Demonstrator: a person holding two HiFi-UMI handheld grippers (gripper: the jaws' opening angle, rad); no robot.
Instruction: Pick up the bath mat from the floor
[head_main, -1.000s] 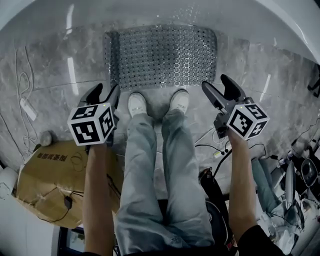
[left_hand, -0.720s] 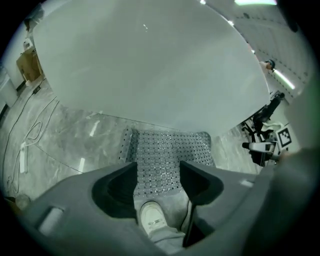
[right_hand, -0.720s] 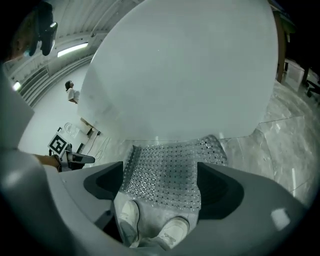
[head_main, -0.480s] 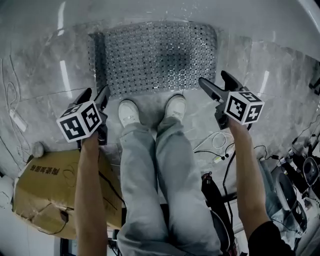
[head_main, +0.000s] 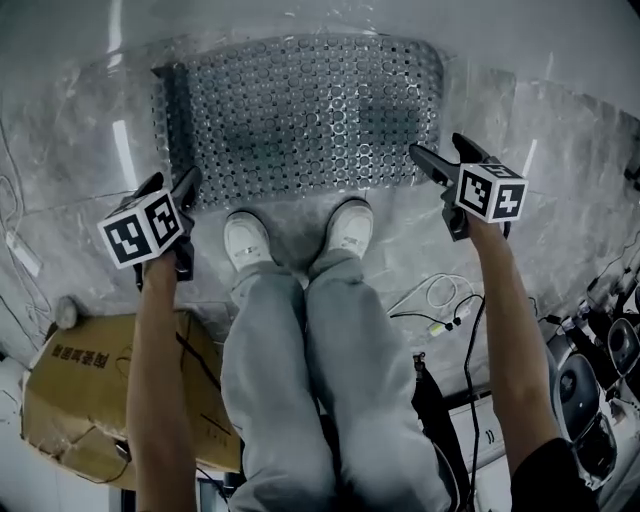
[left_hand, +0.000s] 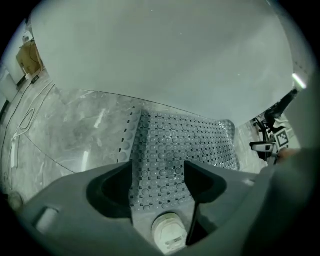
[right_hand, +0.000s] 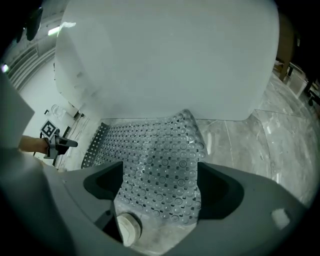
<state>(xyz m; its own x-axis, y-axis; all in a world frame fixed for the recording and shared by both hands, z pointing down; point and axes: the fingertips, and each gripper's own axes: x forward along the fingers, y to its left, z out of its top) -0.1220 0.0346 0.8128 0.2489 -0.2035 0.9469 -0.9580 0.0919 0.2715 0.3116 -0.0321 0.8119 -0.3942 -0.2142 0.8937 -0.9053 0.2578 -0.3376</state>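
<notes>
The bath mat is a grey studded, perforated rubber sheet lying flat on the marble floor, its far edge against the white tub; its left end is folded over. My left gripper hangs over the mat's near left corner, and my right gripper over its near right corner. Both point steeply down and have just been opening, with nothing between the jaws. In the left gripper view the mat shows through the left gripper's gap. The right gripper view shows the mat beyond the right gripper.
The white bathtub wall rises right behind the mat. The person's two white shoes stand at the mat's near edge. A cardboard box lies at lower left. Cables and equipment crowd the lower right.
Both grippers have dropped toward the floor and now sit at the mat's near corners. Their jaws stand wider than before. The mat fills more of the view.
</notes>
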